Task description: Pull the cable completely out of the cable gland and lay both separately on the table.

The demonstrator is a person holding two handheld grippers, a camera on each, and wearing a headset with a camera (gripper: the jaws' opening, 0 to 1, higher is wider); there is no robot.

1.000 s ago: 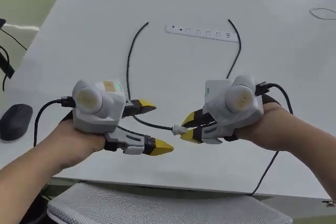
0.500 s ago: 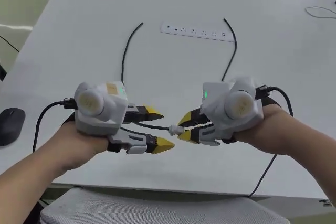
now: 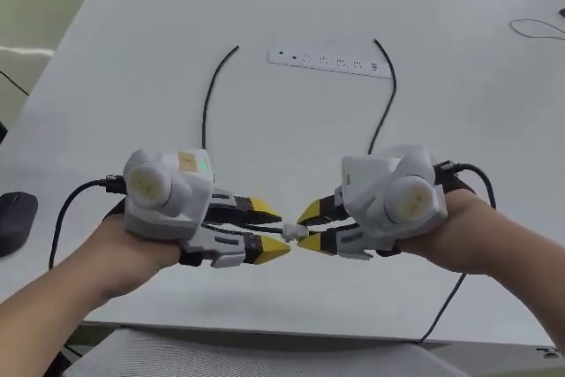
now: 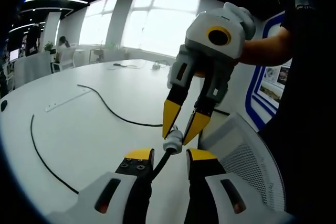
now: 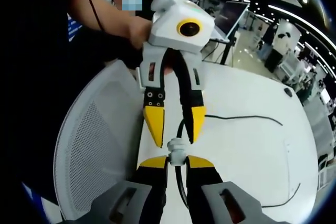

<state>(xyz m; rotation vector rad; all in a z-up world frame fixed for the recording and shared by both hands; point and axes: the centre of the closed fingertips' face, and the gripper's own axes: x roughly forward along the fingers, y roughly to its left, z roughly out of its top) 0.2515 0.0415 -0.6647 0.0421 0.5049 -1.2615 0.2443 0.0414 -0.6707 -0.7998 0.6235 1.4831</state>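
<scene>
A small white cable gland (image 3: 292, 232) hangs above the table's near edge, with a thin black cable (image 3: 206, 112) running from it back across the white table (image 3: 132, 86). My right gripper (image 3: 306, 227) is shut on the gland (image 5: 177, 149). My left gripper (image 3: 270, 229) faces it tip to tip, its jaws open on either side of the cable (image 4: 161, 162) just behind the gland (image 4: 173, 141). In the left gripper view the right gripper (image 4: 181, 128) pinches the gland from above. In the right gripper view the left gripper (image 5: 176, 127) straddles the cable (image 5: 181, 124).
A white power strip (image 3: 331, 61) lies at the back of the table, its black cord (image 3: 386, 103) running toward the right hand. A dark mouse (image 3: 12, 218) sits at the left edge. A grey mesh chair (image 3: 265, 359) stands below the near edge.
My left gripper has moved right to meet the right one, and its jaws have narrowed around the cable behind the gland. The right gripper still holds the gland.
</scene>
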